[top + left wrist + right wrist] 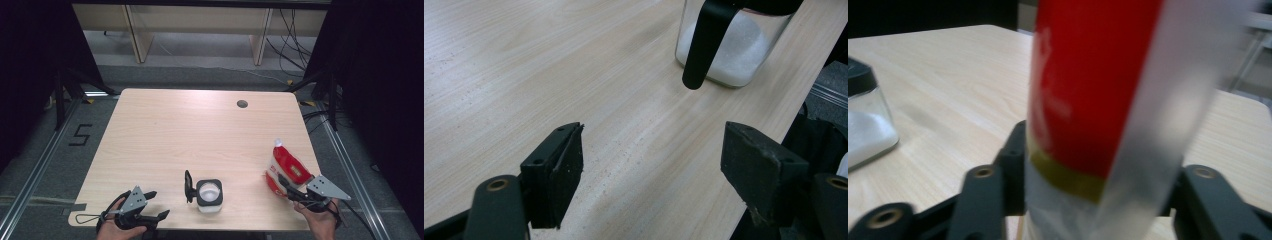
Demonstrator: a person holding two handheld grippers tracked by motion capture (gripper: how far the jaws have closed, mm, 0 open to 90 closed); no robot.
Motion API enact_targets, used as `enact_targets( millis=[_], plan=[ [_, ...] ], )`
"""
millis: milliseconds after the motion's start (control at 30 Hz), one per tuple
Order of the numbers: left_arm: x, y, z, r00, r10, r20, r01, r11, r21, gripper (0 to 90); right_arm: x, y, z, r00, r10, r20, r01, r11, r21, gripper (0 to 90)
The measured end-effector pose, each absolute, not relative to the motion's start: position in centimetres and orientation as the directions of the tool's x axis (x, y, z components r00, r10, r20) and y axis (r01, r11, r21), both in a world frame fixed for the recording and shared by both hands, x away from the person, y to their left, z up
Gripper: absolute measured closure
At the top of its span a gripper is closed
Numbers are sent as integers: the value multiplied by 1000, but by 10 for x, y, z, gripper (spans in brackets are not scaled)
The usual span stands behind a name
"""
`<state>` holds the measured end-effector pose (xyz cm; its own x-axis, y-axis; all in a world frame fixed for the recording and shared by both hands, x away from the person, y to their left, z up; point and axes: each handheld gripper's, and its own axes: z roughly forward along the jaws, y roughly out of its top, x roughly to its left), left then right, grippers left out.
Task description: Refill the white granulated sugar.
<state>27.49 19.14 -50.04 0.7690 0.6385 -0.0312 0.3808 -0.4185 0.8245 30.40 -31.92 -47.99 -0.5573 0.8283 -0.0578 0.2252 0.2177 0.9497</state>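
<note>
A red and white pouch [286, 167] stands upright near the table's right edge. My right gripper [287, 186] reaches it from the front. In the right gripper view the blurred pouch [1088, 100] fills the gap of my right gripper [1093, 175], with a jaw close against each side and no clear squeeze. A glass jar [209, 195] of white powder with a black lid and black handle [188, 186] sits at the front middle. My left gripper [157, 204] rests at the front left, open and holding nothing. The left gripper [654, 160] faces the jar [724, 50] from a short way off.
The wooden table [200, 130] has a round cable hole [242, 104] at the back right. The jar [868, 125] stands off to the left of the pouch. The front edge runs just under both hands, and dark floor with rails lies beyond the table's sides.
</note>
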Motion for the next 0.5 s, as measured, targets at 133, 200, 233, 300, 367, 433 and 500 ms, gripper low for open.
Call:
enact_targets(
  millis=[133,200,233,300,367,433,500],
  plan=[
    [275,192,-500,766,642,-31,381,-414,827,246,297,-321,-476,-527,849,-42,228,189,955,380],
    [275,192,-500,766,642,-32,382,-414,827,246,289,-319,-476,-482,876,-16,270,167,948,338],
    [275,191,-500,768,639,-32,381,-417,825,246,289,-320,-477,-478,878,-40,256,182,949,331],
    [275,191,-501,767,641,-30,378,-414,828,246,283,-319,-476,-484,875,10,278,143,950,328],
    [275,191,-500,768,639,-31,379,-415,827,246,279,-320,-473,-479,877,-45,248,185,951,320],
    [275,192,-500,755,654,-49,403,-403,822,246,273,-317,-473,-462,886,-27,270,170,948,310],
    [275,192,-500,750,660,-53,408,-398,822,245,269,-316,-474,-441,897,-25,294,170,941,300]
  ],
)
